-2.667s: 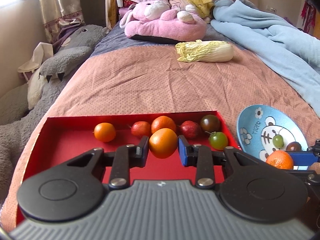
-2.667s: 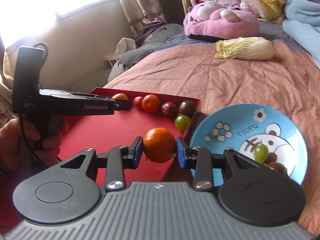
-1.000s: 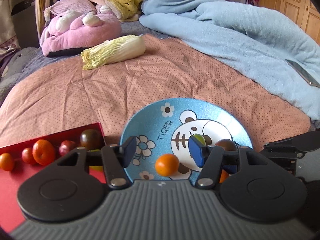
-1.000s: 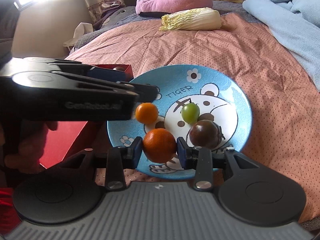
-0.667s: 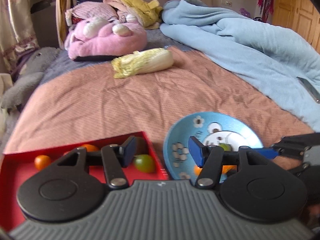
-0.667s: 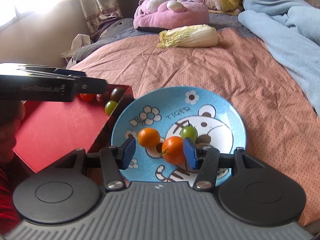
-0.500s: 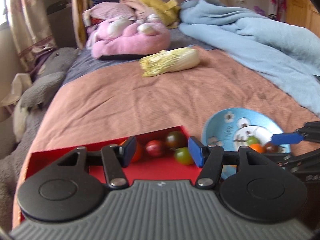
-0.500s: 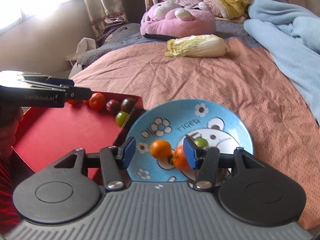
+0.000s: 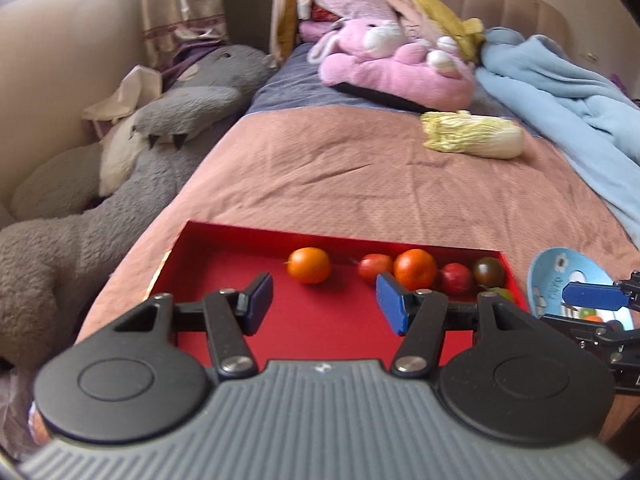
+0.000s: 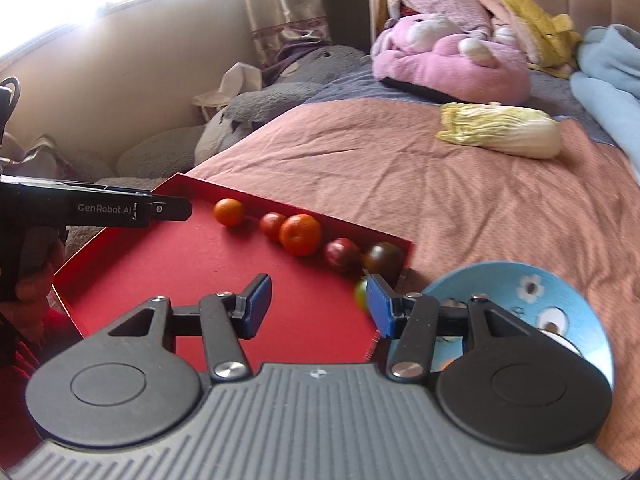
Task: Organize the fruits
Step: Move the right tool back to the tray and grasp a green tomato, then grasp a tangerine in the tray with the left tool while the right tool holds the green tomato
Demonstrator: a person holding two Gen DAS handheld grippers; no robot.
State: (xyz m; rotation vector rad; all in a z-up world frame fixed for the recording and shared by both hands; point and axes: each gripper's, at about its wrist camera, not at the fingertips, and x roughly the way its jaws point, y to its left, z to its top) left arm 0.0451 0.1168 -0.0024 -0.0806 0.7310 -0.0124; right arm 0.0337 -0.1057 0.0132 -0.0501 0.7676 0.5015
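A red tray (image 9: 224, 256) lies on the bed with a row of fruit along its far wall: a small orange (image 9: 309, 265), a red tomato (image 9: 372, 267), a bigger orange (image 9: 415, 268), a dark red fruit (image 9: 456, 278) and a dark tomato (image 9: 489, 272). A green tomato (image 10: 361, 296) sits in the tray's corner. My left gripper (image 9: 324, 304) hovers open over the tray floor with nothing between its fingers. Open and likewise holding nothing, my right gripper (image 10: 318, 306) hangs over the tray's right part, beside the blue tiger plate (image 10: 520, 284). The plate's fruit is mostly hidden.
A napa cabbage (image 10: 500, 134) lies farther up the pink bedspread. At the head of the bed rests a pink plush rabbit (image 9: 392, 68); a grey plush shark (image 9: 180, 120) lines the left side and a blue blanket (image 9: 560, 100) the right. A hand (image 10: 32, 292) holds the left gripper (image 10: 176, 210).
Both grippers carried oranges from the tray to the plate and let them go there. Both have since swung back left, open, over the red tray.
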